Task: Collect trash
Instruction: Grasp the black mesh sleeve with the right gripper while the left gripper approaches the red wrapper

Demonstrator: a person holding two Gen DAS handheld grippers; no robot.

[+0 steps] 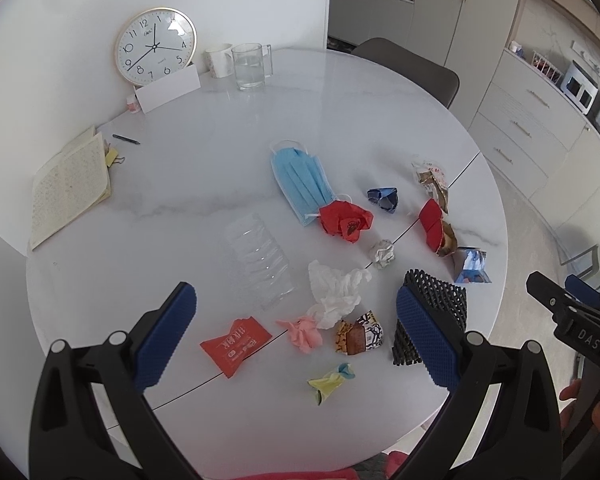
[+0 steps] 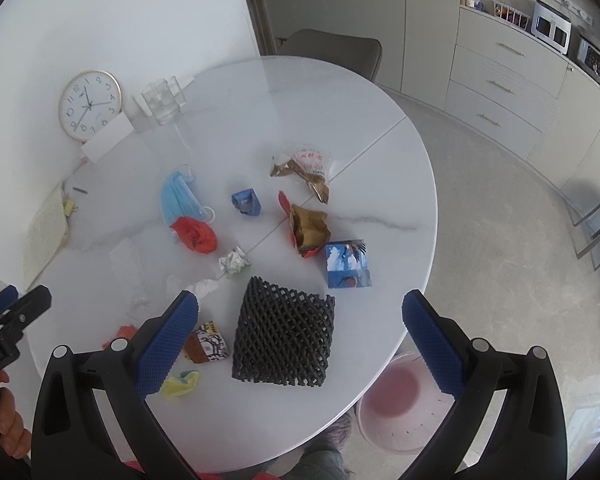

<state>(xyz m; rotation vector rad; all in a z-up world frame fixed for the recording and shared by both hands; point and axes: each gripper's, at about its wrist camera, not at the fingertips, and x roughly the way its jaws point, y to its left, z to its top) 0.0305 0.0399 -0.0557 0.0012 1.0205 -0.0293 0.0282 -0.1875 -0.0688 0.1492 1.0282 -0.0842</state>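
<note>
Trash lies scattered on a round white table. In the left wrist view: a blue face mask, a red crumpled wrapper, a white tissue, a red packet, a pink scrap, a yellow-blue scrap and a clear plastic tray. My left gripper is open and empty above them. In the right wrist view my right gripper is open and empty above a black foam net, near a blue carton and a brown wrapper.
A pink bin stands on the floor below the table's near edge. A clock, a mug, a glass jug, a notebook and a pen sit at the table's far left. A chair stands behind.
</note>
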